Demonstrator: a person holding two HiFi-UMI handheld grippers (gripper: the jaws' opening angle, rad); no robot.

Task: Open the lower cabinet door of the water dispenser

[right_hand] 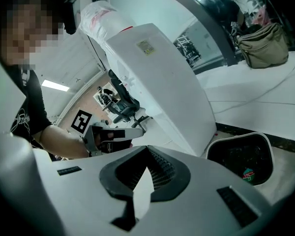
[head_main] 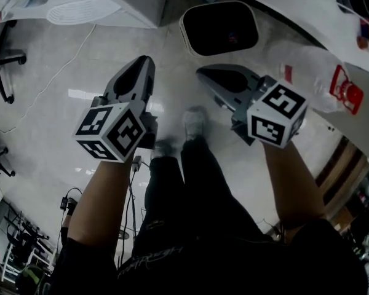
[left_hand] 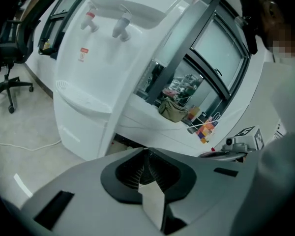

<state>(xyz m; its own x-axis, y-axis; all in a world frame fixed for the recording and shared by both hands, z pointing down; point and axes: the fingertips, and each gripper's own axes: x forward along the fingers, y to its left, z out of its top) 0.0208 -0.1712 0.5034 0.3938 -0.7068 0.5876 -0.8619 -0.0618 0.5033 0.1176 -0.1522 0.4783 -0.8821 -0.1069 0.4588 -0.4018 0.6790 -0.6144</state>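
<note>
The white water dispenser (left_hand: pixel 105 58) stands ahead in the left gripper view, with two taps above a drip ledge. Its lower cabinet door (left_hand: pixel 81 132) sits closed below that ledge. In the right gripper view I see the dispenser's side (right_hand: pixel 162 82) with a wrapped bottle (right_hand: pixel 101 14) on top. My left gripper (left_hand: pixel 147 150) is shut and empty, some way short of the dispenser. My right gripper (right_hand: pixel 147 149) is shut and empty too. From the head view, the left gripper (head_main: pixel 146 60) and right gripper (head_main: pixel 200 71) hover side by side above the floor.
A black bin with a white rim (head_main: pixel 220 28) stands on the floor to the right of the dispenser. A clear bottle with a red label (head_main: pixel 320 78) lies at the right. An office chair (left_hand: pixel 10 82) and a floor cable (left_hand: pixel 19 144) are at the left.
</note>
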